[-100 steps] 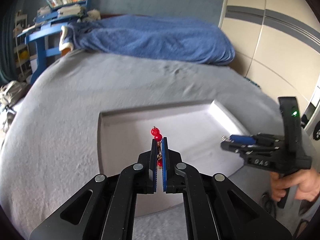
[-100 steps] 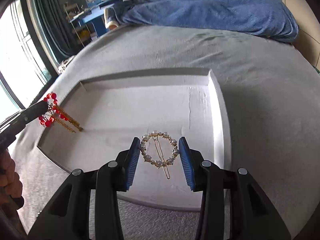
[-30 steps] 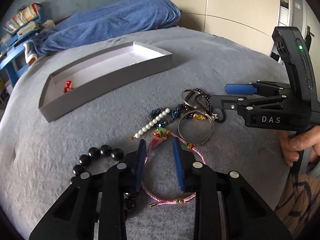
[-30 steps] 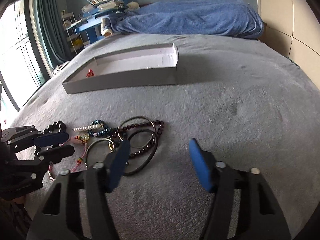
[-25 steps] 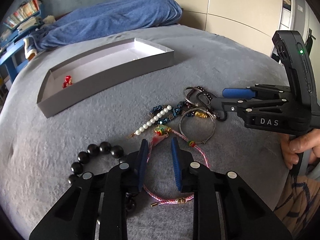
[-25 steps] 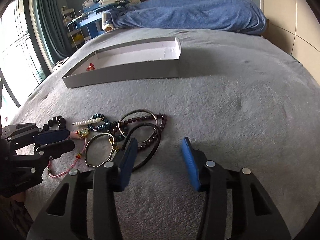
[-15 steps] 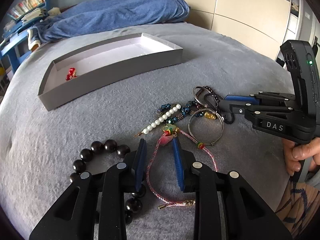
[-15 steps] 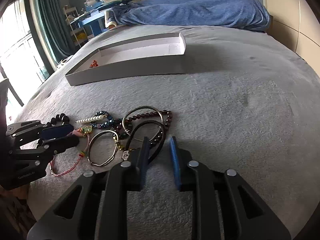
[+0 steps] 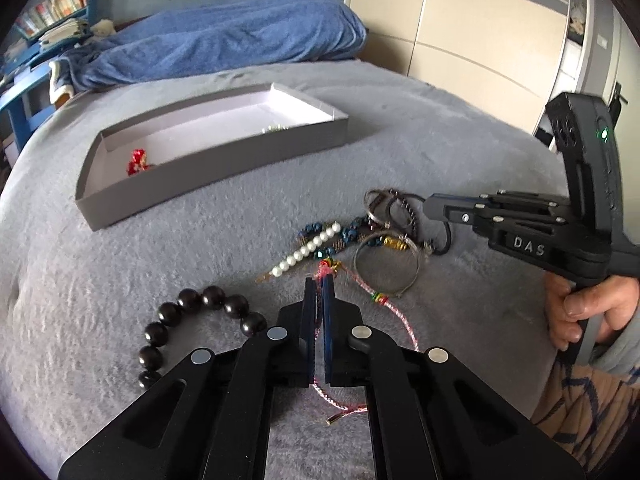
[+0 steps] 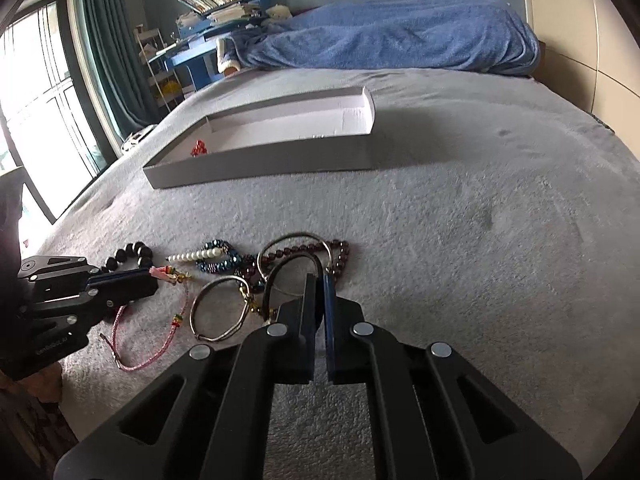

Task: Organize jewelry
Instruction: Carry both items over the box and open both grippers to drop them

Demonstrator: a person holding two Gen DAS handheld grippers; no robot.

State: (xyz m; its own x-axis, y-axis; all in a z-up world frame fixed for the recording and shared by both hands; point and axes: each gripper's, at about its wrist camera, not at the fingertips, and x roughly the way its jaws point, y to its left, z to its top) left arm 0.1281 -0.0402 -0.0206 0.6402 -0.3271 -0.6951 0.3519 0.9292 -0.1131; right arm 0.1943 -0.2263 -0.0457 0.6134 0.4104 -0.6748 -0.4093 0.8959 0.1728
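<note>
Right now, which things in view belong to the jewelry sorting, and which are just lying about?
Part of the job: shallow grey cardboard tray; pink woven cord bracelet; black elastic loop; black bead bracelet; white pearl strand; thin silver wire bangle.

Just lying about: rumpled blue blanket; blue bookshelf; teal curtain.

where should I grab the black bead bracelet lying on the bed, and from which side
Take the black bead bracelet from above, tongs across the strand at its far arc, one finger inside the loop and one outside. It lies flat and open on the bed, apart from the tangled pile, and its near end runs under the left tongs.
</note>
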